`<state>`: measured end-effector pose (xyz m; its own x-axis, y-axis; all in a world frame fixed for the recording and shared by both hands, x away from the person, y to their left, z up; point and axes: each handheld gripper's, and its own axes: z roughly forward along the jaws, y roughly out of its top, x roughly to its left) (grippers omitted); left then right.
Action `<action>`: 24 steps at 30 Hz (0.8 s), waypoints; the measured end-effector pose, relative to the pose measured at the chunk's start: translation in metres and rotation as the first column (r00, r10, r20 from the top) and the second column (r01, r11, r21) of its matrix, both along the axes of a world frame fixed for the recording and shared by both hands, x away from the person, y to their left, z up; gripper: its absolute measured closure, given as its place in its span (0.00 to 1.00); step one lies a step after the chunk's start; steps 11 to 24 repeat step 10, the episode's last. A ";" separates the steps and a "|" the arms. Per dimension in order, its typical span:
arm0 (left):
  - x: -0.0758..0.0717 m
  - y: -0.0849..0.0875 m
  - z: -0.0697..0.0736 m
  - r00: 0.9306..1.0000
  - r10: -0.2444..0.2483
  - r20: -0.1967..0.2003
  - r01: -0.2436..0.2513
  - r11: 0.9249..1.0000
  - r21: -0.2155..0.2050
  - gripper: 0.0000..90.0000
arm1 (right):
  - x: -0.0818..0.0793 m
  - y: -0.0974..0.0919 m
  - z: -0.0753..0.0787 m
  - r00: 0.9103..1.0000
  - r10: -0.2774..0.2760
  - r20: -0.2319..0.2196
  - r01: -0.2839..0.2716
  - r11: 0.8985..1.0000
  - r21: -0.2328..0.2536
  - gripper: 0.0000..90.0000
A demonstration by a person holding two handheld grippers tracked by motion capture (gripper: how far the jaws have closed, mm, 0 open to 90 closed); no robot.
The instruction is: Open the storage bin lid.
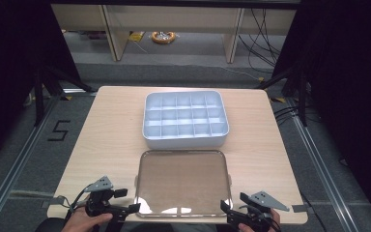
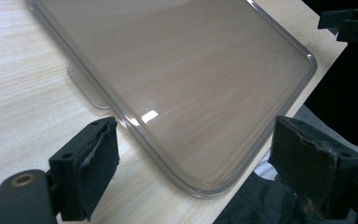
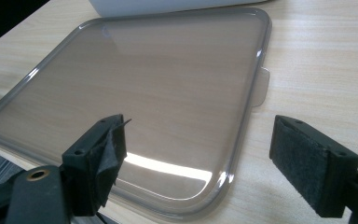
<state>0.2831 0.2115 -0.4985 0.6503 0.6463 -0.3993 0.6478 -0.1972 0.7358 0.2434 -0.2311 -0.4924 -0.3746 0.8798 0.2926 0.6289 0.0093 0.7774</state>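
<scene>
- Step in hand looks like the approach to the clear lid (image 1: 182,182): it lies flat on the desk (image 1: 101,130), near edge, just in front of the white divided box (image 1: 185,119), which is open and looks empty.
- Left gripper (image 1: 125,209) sits at the lid's near-left corner, fingers (image 2: 91,165) spread wide, holding nothing.
- Right gripper (image 1: 231,211) at the near-right corner, fingers (image 3: 313,163) also spread, nothing between them.
- Next move, my read: close on both near corners, lift level, carry forward, seat on the box. Needs both sides raised together; the thin lid will likely flex.
- Edges: the lid's near rim runs right along the desk edge, possibly overhanging slightly; hard to tell from the left gripper view. Small side tabs (image 3: 261,86) stick out mid-side.
- Room: bare desk left and right of lid and box; path forward is open.
</scene>
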 end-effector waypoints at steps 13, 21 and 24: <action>0.001 0.000 0.000 1.000 0.011 -0.014 -0.011 1.000 0.002 0.17 | 0.004 -0.003 -0.004 1.000 0.011 0.012 -0.011 1.000 -0.011 0.22; 0.001 0.000 0.000 1.000 0.011 -0.014 -0.011 1.000 0.002 0.17 | 0.004 -0.003 -0.004 1.000 0.011 0.012 -0.011 1.000 -0.011 0.22; 0.001 0.000 0.000 1.000 0.011 -0.014 -0.011 1.000 0.002 0.17 | 0.004 -0.003 -0.004 1.000 0.011 0.012 -0.011 1.000 -0.011 0.22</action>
